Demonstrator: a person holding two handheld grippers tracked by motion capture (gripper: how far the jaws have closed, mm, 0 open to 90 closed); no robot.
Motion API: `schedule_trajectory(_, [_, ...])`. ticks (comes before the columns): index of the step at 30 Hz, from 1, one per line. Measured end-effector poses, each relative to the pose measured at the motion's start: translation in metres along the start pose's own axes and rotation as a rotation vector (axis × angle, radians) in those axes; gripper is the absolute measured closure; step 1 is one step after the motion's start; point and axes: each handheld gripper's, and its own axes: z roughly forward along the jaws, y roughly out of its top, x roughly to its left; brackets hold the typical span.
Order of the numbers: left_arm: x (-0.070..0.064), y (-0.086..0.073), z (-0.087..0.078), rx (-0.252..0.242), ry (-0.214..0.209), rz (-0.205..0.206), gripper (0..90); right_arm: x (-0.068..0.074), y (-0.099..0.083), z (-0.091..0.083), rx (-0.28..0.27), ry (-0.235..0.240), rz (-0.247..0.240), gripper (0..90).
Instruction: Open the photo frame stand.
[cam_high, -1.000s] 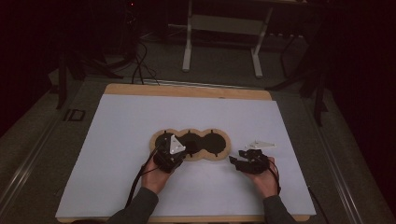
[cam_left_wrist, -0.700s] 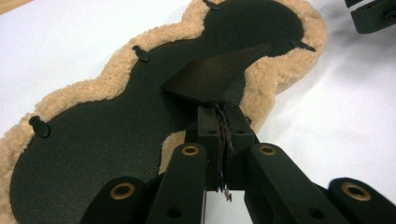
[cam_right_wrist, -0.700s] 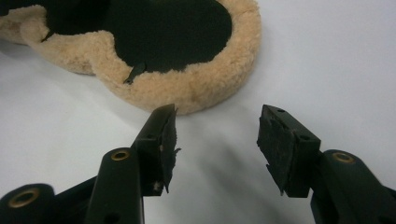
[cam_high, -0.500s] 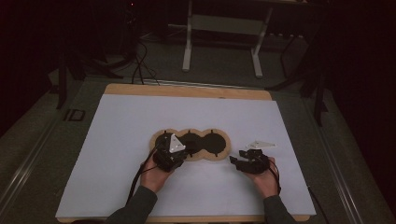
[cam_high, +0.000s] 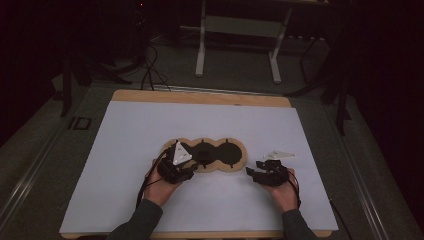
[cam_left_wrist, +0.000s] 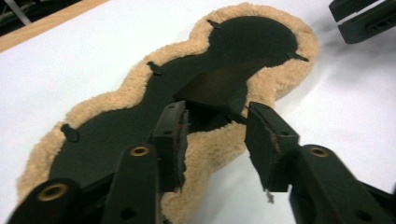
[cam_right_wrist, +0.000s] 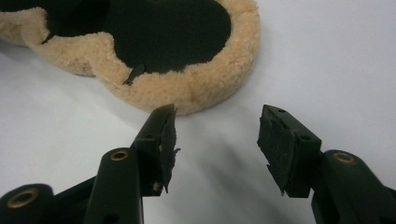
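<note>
Fleece pad (cam_high: 206, 154): a three-lobed tan fleecy piece with a black inner face, lying flat on the white sheet (cam_high: 130, 150) a little toward the near edge, between the middle and the two hands
Black flap (cam_left_wrist: 215, 87): a stiff-looking dark tab standing up from the middle lobe, right in front of the left gripper's jaws
Left gripper (cam_left_wrist: 215, 128): jaws apart and empty, straddling the near fleecy rim of the middle lobe, the flap just beyond the tips; in the high view it (cam_high: 176, 170) sits at the pad's near-left lobe
Right gripper (cam_right_wrist: 215, 130): jaws wide apart, holding nothing, hovering over bare sheet just short of the end lobe's rim (cam_right_wrist: 196, 93); in the high view it (cam_high: 264, 172) is off the pad's right end, near but not touching
Grey plate (cam_high: 280, 155): the light three-cornered piece just beyond the right gripper, toward the sheet's right edge
Handling, as a judgement: the pad looks light, soft and floppy, so one grip would likely let the far lobes droop or drag; the pile gives good friction, nothing fragile
Where to grip: pinch through the fleecy rim at a lobe's edge, or take the raised flap; the flat black face offers no purchase
Step in hand: seemingly the left gripper closing on the flap or rim while the right comes to the end lobe
Risk: a shallow bite catches only pile and slips off
</note>
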Motion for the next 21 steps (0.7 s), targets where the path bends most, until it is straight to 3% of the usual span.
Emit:
schedule_trajectory(4, [0.0,0.006,-0.001,-0.017,-0.015,0.005,51.2,0.0,0.0,0.001,0.0,0.003,-0.001,45.8])
schedule_trajectory(12, [-0.001,0.02,0.008,-0.004,-0.001,0.045,41.5,0.0,0.0,0.0,-0.002,0.004,0.0,45.5])
schedule_trajectory(21, [-0.015,0.029,0.027,0.045,0.002,0.143,40.2,0.0,0.0,0.0,-0.002,0.007,-0.001,45.2])
